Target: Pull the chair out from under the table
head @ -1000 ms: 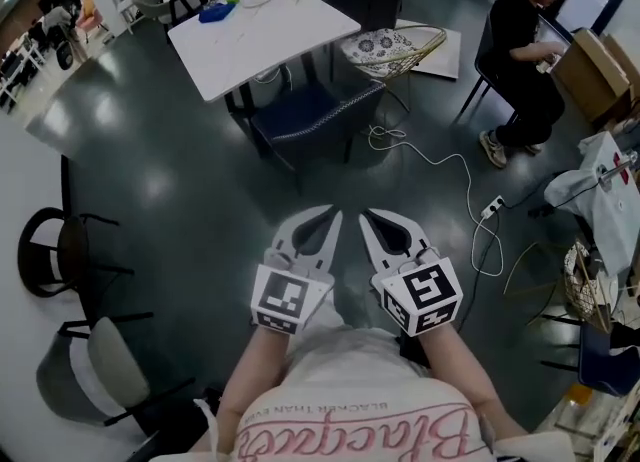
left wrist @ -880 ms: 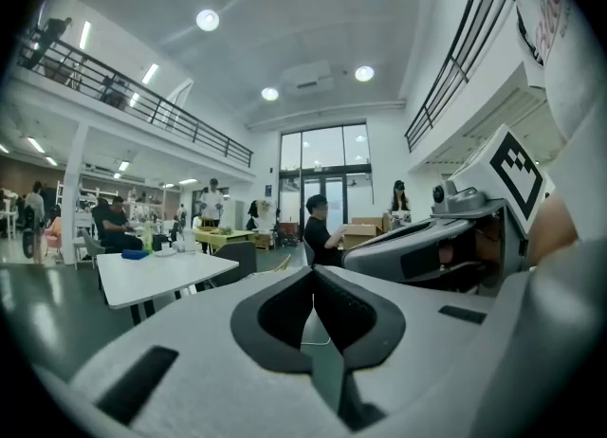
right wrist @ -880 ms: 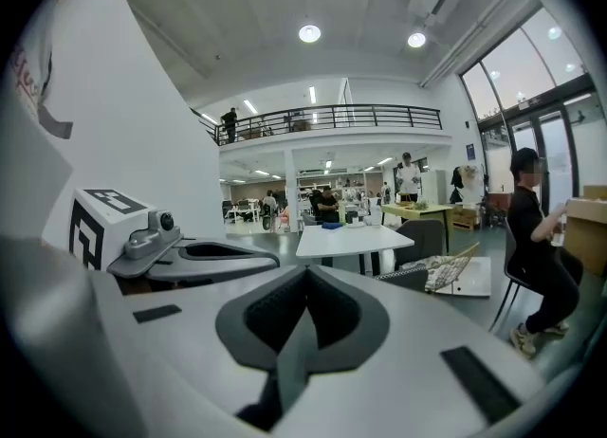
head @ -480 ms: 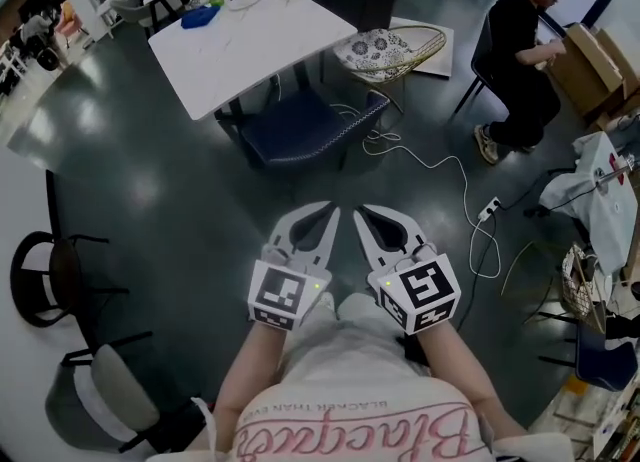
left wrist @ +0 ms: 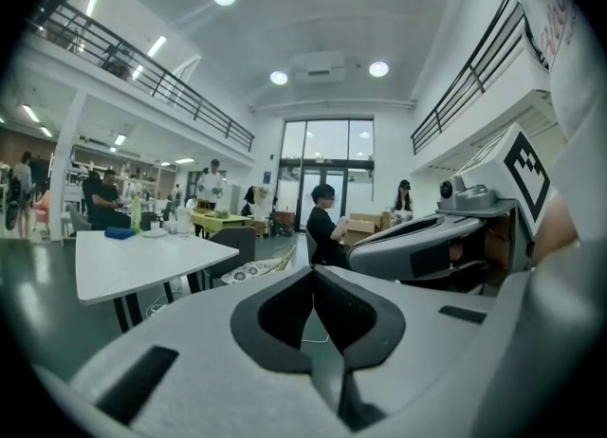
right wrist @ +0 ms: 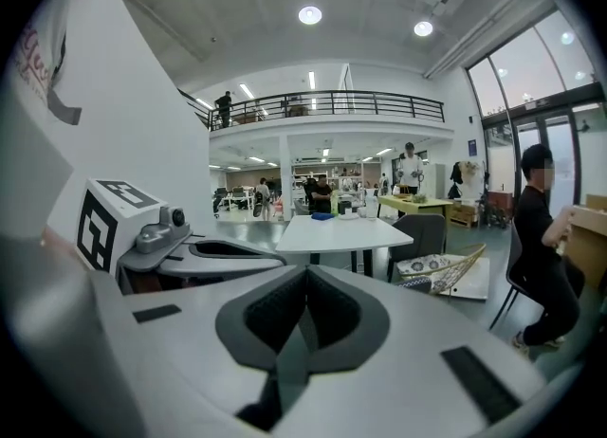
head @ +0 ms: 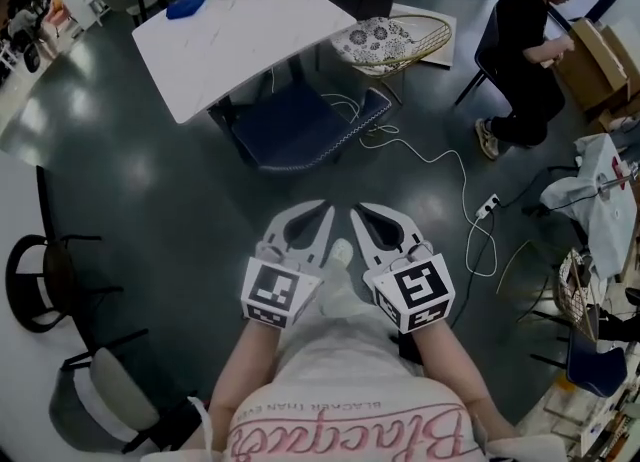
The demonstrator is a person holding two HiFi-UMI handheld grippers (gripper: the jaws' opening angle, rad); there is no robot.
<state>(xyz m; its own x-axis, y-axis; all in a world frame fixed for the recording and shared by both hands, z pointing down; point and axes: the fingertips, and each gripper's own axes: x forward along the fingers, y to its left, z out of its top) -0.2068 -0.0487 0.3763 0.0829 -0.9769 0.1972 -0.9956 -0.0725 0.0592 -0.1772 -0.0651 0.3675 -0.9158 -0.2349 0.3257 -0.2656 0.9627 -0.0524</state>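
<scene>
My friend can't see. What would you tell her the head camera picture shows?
From above: a person holds the left gripper and the right gripper, both shut and empty, side by side over a dark floor. Ahead, a dark blue chair sits partly under a white table, untouched.

- The chair [head: 300, 128] stood partly under the table [head: 245, 35].
- A wicker seat [head: 400, 42] stood just right of them.
- The left gripper [head: 322, 214] and right gripper [head: 360, 214] hung side by side before the chair, well apart from it.

Two claws [head: 327, 213] [head: 356, 213]; one white table [head: 240, 40]; one chair [head: 300, 125] beneath it.
</scene>
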